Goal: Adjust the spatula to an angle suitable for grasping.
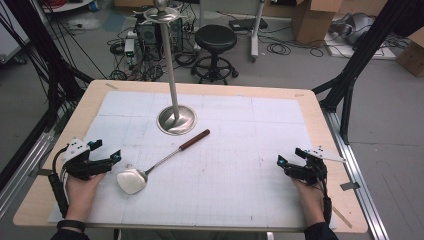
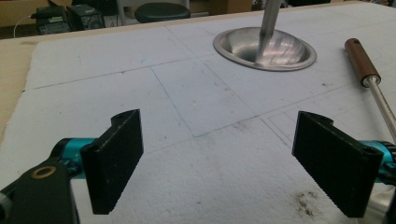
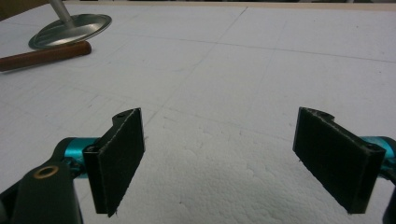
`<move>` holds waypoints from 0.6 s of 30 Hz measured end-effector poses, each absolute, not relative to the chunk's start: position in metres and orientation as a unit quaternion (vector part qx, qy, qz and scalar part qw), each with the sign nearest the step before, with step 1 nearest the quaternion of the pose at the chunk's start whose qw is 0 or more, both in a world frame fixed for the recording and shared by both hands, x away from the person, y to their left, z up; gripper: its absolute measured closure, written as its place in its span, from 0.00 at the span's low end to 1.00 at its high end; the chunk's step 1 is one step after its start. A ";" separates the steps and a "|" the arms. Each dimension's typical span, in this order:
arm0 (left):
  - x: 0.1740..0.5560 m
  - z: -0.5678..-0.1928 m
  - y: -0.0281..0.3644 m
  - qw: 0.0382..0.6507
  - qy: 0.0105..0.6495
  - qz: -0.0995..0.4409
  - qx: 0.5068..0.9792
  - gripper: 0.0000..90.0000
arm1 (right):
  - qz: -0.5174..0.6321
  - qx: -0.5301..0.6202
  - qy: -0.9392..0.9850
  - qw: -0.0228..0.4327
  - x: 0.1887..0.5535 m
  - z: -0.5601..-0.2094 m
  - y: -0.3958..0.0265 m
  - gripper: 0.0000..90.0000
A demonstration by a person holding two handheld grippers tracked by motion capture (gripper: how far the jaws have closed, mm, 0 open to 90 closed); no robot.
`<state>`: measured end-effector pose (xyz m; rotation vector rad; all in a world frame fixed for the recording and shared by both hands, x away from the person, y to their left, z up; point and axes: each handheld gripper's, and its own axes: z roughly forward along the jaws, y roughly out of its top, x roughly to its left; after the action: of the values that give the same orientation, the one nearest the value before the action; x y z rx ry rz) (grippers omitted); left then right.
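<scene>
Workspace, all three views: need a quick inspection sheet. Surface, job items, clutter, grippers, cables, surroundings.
Surface: white gridded foam mat on a light wooden table; dark smudges on the mat near the left gripper.
Job's things: steel spatula with a brown wooden handle lying flat, blade toward the left gripper; tall steel stand with a round dished base upright behind it, hooks at its top.
Clutter: nothing seen on the mat.
Grippers: left gripper open, nothing between its fingers, beside the spatula blade; right gripper open, nothing between its fingers, low over bare mat.
Cables: one trails from each gripper along the wrist.
Surroundings: black round stool, cardboard boxes, electronics and loose floor cables.
</scene>
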<state>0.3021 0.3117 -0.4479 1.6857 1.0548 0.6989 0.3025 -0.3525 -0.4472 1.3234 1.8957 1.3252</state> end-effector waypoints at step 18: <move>0.301 -0.445 0.310 0.479 0.445 0.301 0.694 0.19 | 0.483 0.482 0.693 0.235 0.303 -0.447 -0.352 0.18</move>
<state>0.3014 0.3097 -0.4453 1.6938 1.0854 0.7341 0.3030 -0.3521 -0.4473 1.3214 1.9003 1.3239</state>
